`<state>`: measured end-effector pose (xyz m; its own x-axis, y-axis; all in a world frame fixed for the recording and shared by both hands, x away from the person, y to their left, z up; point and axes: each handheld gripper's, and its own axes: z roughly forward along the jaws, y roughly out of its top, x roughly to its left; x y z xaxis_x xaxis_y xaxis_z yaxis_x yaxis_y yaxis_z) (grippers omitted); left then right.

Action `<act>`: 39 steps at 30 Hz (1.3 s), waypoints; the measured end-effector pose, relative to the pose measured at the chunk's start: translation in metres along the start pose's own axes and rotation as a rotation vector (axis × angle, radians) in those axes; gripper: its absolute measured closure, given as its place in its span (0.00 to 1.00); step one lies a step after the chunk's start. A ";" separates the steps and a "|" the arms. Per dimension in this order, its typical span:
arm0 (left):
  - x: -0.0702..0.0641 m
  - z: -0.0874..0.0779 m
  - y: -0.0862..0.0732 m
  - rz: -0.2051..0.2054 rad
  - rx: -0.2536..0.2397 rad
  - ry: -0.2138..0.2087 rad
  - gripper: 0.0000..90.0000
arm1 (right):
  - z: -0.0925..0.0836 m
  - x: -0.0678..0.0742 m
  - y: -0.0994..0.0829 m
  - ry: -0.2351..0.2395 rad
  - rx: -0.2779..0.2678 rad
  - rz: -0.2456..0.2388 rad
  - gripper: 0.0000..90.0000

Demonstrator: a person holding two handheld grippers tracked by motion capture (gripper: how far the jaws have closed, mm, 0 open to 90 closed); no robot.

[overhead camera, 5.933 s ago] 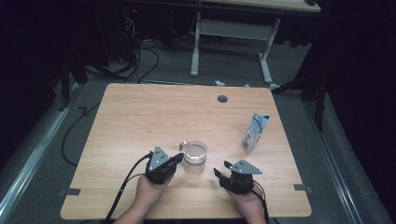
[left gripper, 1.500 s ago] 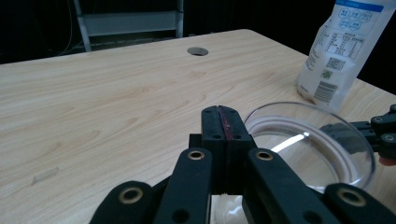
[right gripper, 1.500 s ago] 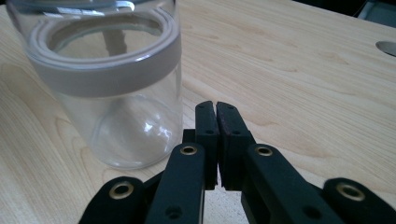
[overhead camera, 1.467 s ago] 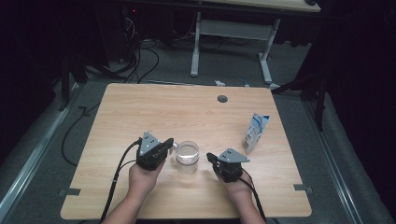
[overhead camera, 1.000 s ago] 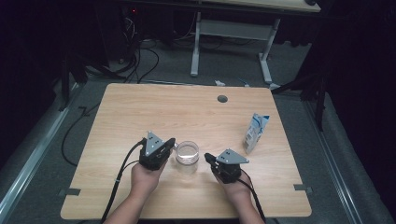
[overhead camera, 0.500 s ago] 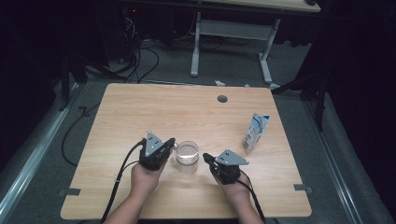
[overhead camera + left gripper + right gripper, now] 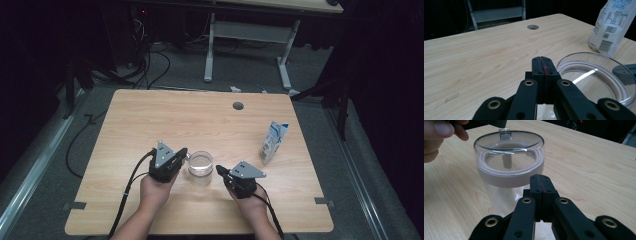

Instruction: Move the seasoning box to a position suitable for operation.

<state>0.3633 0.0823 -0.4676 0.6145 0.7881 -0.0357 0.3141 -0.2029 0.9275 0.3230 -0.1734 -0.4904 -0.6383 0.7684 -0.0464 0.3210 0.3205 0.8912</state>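
The lidded jar (image 7: 200,165) is flanked mid-table by the left gripper (image 7: 183,152) and right gripper (image 7: 220,171), both closed tight on nothing, so no grasp is yet made.

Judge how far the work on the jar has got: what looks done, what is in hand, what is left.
Done: both grippers are placed either side of the jar, the left gripper by its rim, the right gripper just short of its side. In hand: nothing is gripped; both pairs of jaws are shut and empty. Left: the lid is still on the jar, and the pouch stands untouched to the right.
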 end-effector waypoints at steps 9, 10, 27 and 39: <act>0.000 0.000 0.000 0.001 0.000 -0.001 1.00 | 0.000 0.003 0.000 0.007 -0.003 -0.008 1.00; 0.000 0.000 0.000 0.001 0.000 -0.001 1.00 | -0.001 0.003 0.001 0.007 -0.003 -0.008 1.00; 0.002 0.000 0.000 -0.003 0.003 -0.005 1.00 | -0.002 0.008 0.005 0.008 -0.036 -0.016 1.00; 0.000 -0.003 0.000 -0.012 0.006 -0.015 1.00 | -0.003 0.013 0.011 0.016 -0.054 -0.027 1.00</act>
<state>0.3609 0.0839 -0.4663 0.6215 0.7817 -0.0526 0.3257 -0.1968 0.9248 0.3164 -0.1621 -0.4800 -0.6572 0.7510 -0.0635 0.2660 0.3100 0.9128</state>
